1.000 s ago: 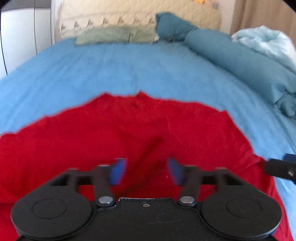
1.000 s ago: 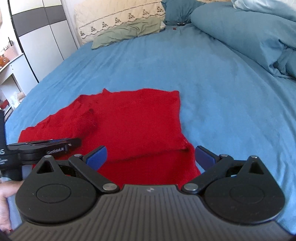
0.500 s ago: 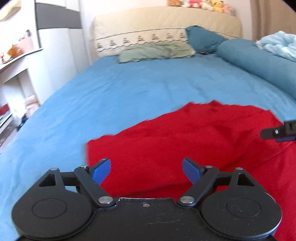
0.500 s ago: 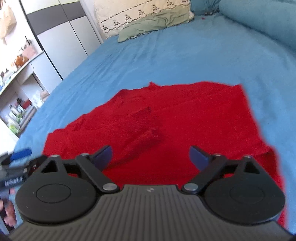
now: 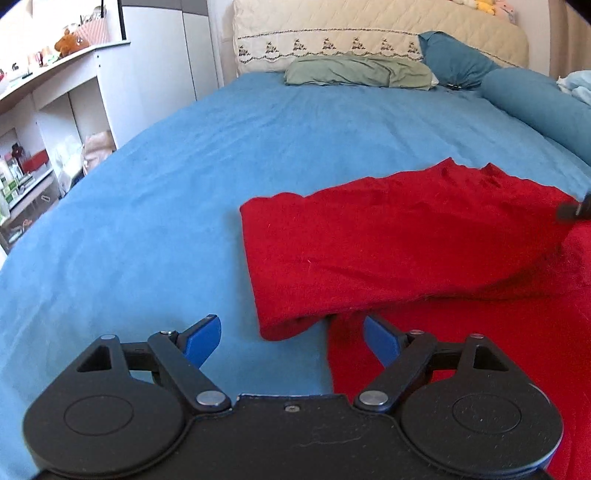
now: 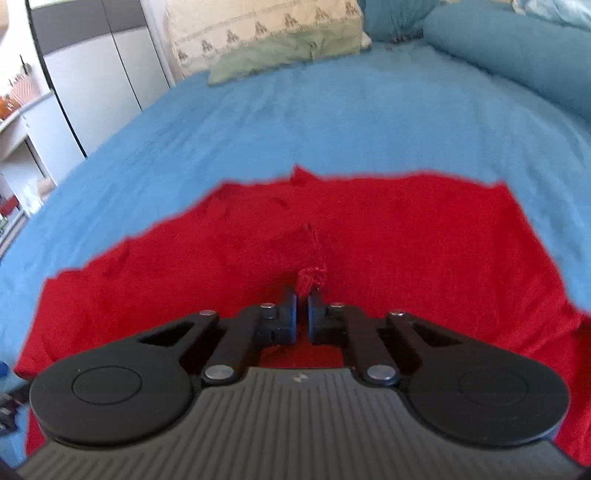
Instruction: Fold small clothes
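Left hand-held gripper agape, right pinched.

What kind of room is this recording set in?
A bedroom, most likely: a bed with a blue sheet, pillows against a padded headboard, and a wardrobe alongside. A red garment lies on the sheet.

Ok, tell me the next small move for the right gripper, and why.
Probably lift and carry the pinched fold across the red garment: the right gripper is shut on a bunch of its fabric, while the left gripper is open beside the sleeve end, holding nothing.
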Demonstrator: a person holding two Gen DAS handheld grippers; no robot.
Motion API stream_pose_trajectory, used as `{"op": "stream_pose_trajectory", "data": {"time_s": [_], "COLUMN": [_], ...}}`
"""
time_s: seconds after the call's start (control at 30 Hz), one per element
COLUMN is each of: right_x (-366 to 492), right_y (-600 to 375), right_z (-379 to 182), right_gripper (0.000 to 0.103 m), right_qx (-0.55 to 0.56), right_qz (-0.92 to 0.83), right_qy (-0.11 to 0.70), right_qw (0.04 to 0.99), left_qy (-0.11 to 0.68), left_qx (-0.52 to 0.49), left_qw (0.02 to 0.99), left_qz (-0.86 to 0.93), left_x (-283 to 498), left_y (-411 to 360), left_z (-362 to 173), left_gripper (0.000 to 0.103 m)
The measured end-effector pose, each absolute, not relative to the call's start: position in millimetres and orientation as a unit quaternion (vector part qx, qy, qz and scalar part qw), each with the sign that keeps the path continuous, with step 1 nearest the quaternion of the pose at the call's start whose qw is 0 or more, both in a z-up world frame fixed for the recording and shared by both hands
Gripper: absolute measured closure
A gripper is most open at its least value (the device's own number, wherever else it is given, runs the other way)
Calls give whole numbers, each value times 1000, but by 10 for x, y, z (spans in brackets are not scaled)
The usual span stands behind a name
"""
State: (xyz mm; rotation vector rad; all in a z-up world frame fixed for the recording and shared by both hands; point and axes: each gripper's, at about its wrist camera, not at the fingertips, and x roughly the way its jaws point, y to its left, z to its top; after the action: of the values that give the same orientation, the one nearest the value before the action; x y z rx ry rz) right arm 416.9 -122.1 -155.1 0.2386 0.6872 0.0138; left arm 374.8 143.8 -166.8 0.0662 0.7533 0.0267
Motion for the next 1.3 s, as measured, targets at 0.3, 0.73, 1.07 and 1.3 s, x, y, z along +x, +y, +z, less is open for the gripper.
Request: {"op": "stream_pose_trajectory", "data": {"time_s": [0.3, 0.73, 1.07, 1.3], "right_x": [4160, 3898, 3674, 4007], "right_y": [-2055, -2621, -2220, -2099], "right_z": [-851, -1735, -1653, -1940], "right_gripper": [83, 79, 0, 0], "right_qx": [99, 121, 27, 43], "right_qz": [-63, -59, -17, -22], "right_qy": [271, 348, 287, 349], "right_qw": [955, 928, 957, 936], "left_qy": [366, 387, 343, 373], "left_qx": [11, 5, -19, -36], "left_qw": [931, 921, 939, 925], "left_qz": [6, 38, -3, -56], "left_x": [3882, 3870, 3872, 4244], "left_y": [1322, 1454, 1073, 770], "left_z": [-1712, -1816, -1409, -1608], "left_gripper": [18, 17, 14, 14]}}
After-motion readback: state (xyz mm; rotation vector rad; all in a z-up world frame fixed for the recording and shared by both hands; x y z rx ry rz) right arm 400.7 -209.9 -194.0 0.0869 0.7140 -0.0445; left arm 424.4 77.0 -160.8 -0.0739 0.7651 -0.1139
